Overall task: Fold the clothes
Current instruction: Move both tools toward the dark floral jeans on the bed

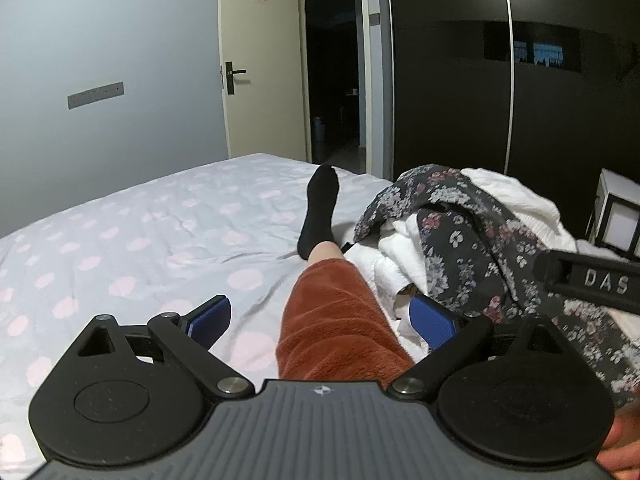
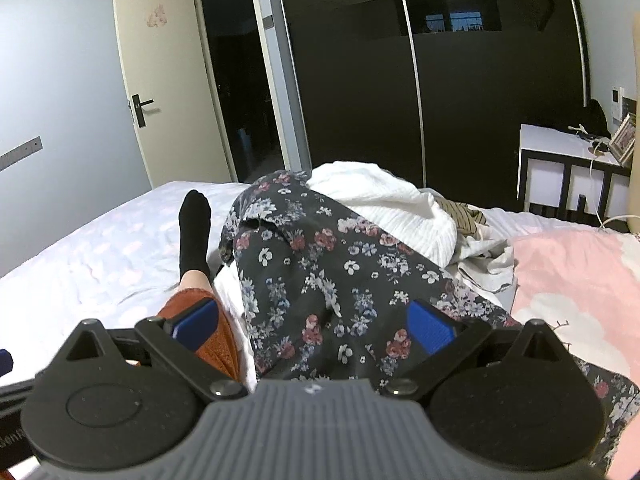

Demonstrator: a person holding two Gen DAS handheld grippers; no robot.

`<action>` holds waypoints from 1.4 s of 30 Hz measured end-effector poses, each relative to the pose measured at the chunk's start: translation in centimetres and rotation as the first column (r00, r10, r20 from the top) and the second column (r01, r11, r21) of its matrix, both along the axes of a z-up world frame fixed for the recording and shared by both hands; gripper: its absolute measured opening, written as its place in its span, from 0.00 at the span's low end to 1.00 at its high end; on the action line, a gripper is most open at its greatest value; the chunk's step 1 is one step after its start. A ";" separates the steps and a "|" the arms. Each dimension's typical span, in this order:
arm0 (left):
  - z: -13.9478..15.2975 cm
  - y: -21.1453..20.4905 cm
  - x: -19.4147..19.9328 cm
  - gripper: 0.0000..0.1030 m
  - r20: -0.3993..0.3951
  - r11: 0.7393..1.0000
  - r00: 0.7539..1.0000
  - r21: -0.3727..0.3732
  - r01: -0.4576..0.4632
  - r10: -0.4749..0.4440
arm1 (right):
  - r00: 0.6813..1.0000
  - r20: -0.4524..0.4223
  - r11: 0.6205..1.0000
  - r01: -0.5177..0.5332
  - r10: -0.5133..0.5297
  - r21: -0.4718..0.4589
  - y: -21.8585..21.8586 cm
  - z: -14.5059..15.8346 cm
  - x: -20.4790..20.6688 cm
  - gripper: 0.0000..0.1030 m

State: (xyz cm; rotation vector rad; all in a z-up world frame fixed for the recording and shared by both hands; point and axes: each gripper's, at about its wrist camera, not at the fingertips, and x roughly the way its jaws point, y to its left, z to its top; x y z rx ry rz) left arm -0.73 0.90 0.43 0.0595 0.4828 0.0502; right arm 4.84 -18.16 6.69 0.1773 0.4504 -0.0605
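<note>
My left tool [image 1: 320,320] hangs wide open over my outstretched leg [image 1: 340,328] in its rust fleece, the black sock [image 1: 320,208] resting on the polka-dot bed [image 1: 140,240]. Just to the right lies a heap of clothes, a dark floral garment [image 1: 460,240] draped over white ones [image 1: 400,252]. My right tool [image 1: 592,280] pokes in from the right edge above that floral cloth.

My tongs [image 1: 322,322] are black with blue pads [image 1: 432,322], silver screws, a ribbed grey body; I wear a rust fleece trouser leg [image 1: 336,316]; black sock [image 1: 320,212].
</note>
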 end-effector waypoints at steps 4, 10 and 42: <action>0.1 0.0 0.0 1.00 0.001 1.000 1.000 0.005 0.006 -0.006 | 1.000 0.005 0.999 0.002 -0.002 -0.039 0.1 0.1 0.1 0.99; -0.1 0.3 0.0 1.00 -0.025 1.000 1.000 -0.017 0.007 -0.007 | 1.000 -0.019 0.999 -0.003 0.002 -0.033 -0.1 0.1 0.3 0.98; -0.4 3.2 2.8 1.00 -0.137 0.999 0.990 -0.012 -0.032 0.031 | 0.966 -0.084 0.960 -0.255 0.246 -0.114 -1.0 -2.1 13.1 0.84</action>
